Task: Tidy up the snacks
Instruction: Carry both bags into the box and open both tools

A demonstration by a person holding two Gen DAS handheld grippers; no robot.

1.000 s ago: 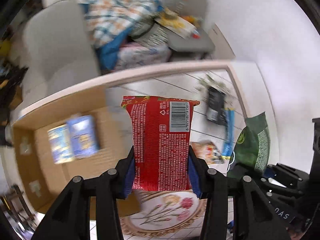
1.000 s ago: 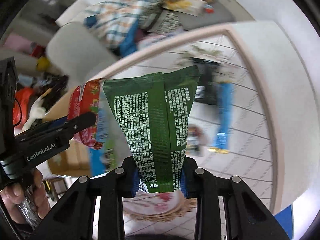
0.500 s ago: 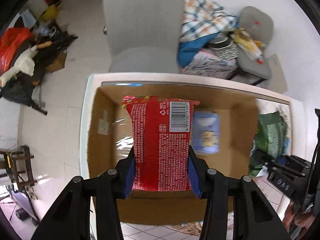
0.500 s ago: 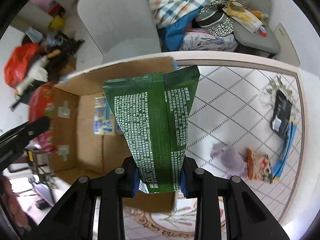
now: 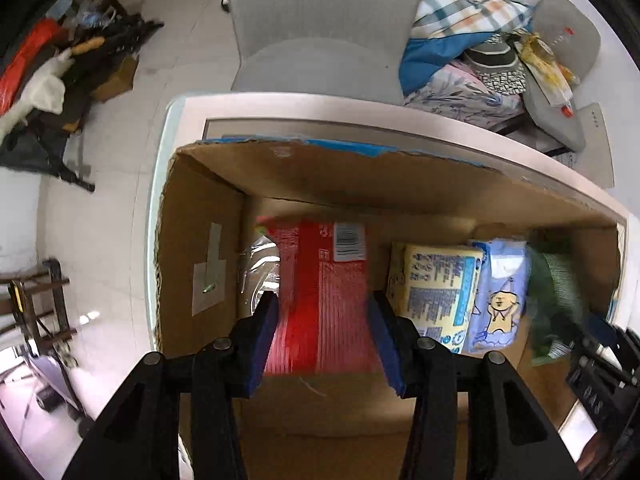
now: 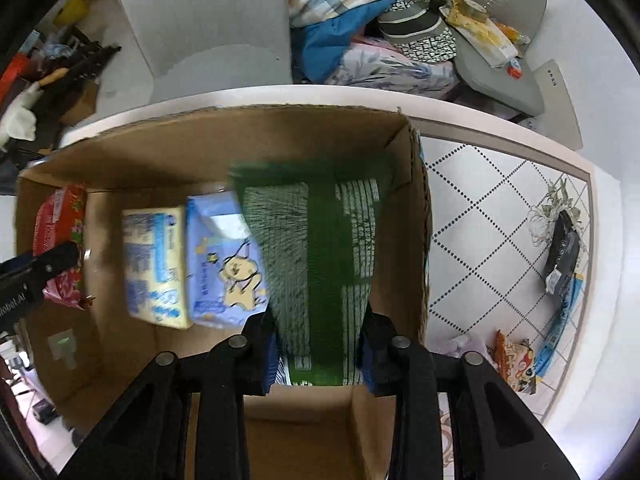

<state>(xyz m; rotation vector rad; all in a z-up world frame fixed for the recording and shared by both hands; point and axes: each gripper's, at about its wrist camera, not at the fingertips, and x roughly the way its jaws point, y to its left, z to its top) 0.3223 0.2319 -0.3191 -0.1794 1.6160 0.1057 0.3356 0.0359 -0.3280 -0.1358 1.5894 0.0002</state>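
Observation:
An open cardboard box [image 5: 200, 260] stands on the table, and both grippers point down into it. My left gripper [image 5: 322, 308] is shut on a red snack packet [image 5: 320, 300], which hangs blurred near the box's left end. My right gripper [image 6: 316, 332] is at the right end, against the box wall [image 6: 416, 240]. Its jaws are opening, and a green packet [image 6: 316, 260] hangs blurred between them. A yellow packet [image 5: 436, 288] and a pale blue packet [image 5: 500, 296] lie side by side on the box floor between the two. The red packet [image 6: 60, 220] also shows in the right wrist view.
Right of the box, the tiled tablecloth [image 6: 500, 220] holds a dark packet [image 6: 562, 252], a blue stick pack [image 6: 560, 320] and an orange snack packet [image 6: 516, 360]. Behind the table stand a grey chair [image 5: 320, 40] and a pile of clothes [image 6: 360, 20].
Both grippers swung left from over the tablecloth to above the box, then sank into it with their packets. The red and green packets, sharp before, now look blurred and a little lower.

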